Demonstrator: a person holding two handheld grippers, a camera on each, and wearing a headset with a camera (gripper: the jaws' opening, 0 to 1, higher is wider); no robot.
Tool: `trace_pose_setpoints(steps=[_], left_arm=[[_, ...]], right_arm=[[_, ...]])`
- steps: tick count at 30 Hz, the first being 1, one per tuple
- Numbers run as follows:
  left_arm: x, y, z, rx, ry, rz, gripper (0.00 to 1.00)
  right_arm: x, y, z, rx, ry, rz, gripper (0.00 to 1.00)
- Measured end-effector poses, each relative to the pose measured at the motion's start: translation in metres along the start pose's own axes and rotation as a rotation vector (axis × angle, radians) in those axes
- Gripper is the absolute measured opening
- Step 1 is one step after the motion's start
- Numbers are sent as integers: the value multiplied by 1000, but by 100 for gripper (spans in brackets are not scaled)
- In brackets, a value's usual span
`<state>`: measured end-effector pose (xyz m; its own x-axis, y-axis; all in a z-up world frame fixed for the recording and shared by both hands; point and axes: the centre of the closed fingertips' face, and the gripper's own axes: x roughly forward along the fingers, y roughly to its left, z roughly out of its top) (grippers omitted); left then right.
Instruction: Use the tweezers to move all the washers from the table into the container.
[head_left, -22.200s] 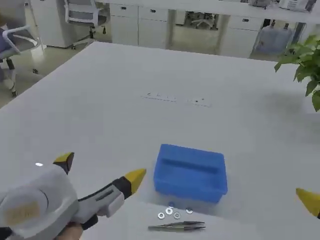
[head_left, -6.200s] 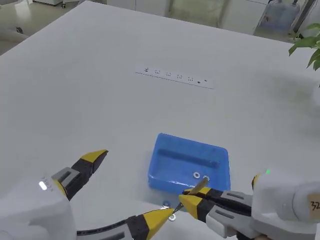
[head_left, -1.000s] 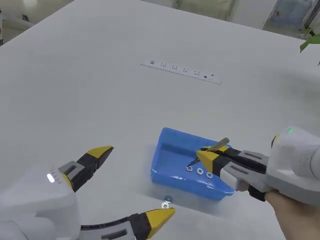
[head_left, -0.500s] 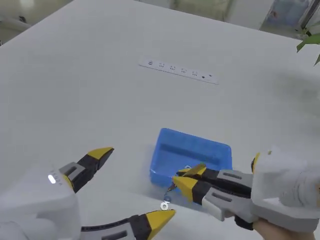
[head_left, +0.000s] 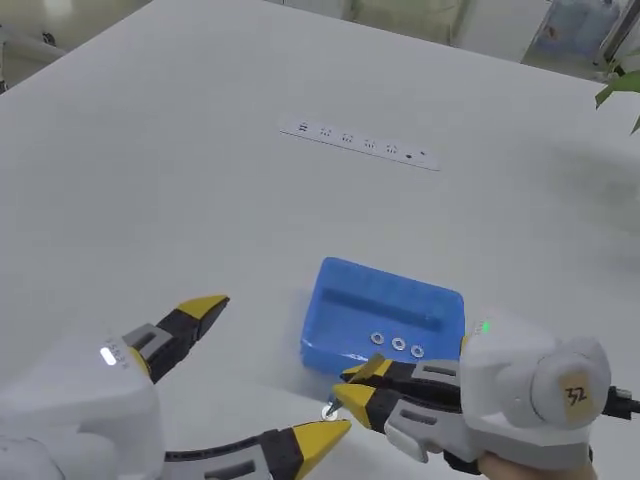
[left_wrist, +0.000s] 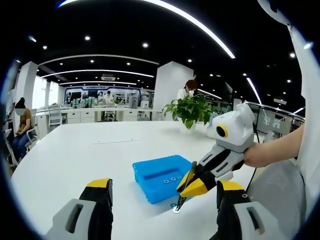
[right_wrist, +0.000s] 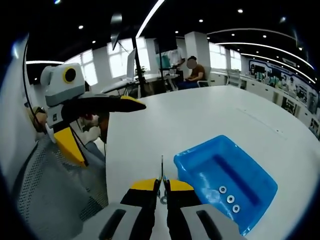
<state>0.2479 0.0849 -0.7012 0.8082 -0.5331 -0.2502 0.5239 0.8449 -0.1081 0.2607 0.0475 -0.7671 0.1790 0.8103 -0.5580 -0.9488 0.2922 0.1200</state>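
A blue container (head_left: 385, 300) sits on the white table with three washers (head_left: 398, 345) lying inside. One washer (head_left: 330, 411) lies on the table just in front of the container's near wall. My right gripper (head_left: 345, 388) is shut on the tweezers (right_wrist: 161, 170), whose tips point down at that loose washer (left_wrist: 176, 210). The right gripper view has the container (right_wrist: 250, 200) off to the right and the washers (right_wrist: 230, 199) in it. My left gripper (head_left: 265, 368) hovers open at the lower left, nothing between its fingers, with the container (left_wrist: 150, 172) ahead of it.
A white power strip (head_left: 360, 145) lies flat at the table's far side. A potted plant (left_wrist: 189, 111) stands beyond the container. People sit and stand at desks in the background. Bare tabletop (head_left: 150, 180) stretches left of the container.
My right gripper with the tweezers has come back from over the container to the table in front of it, tips down by the loose washer. The left gripper has stayed put.
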Motion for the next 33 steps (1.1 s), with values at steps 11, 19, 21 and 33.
trace_pose_setpoints(steps=[11,19,21,33], left_arm=[[0,0,-1,0,5,-3,87],[1,-1,-1,5,9,-6,87],[1,-1,-2,2,9,-7,87],[1,-2,-3,11,18,-12,87]], right_arm=[[5,9,-9,-101,66,15,3],[5,8,-9,-123,61,12,2],[2,8,-5,-118,51,12,2],[-15,4,23,-80,-37,-8,2]])
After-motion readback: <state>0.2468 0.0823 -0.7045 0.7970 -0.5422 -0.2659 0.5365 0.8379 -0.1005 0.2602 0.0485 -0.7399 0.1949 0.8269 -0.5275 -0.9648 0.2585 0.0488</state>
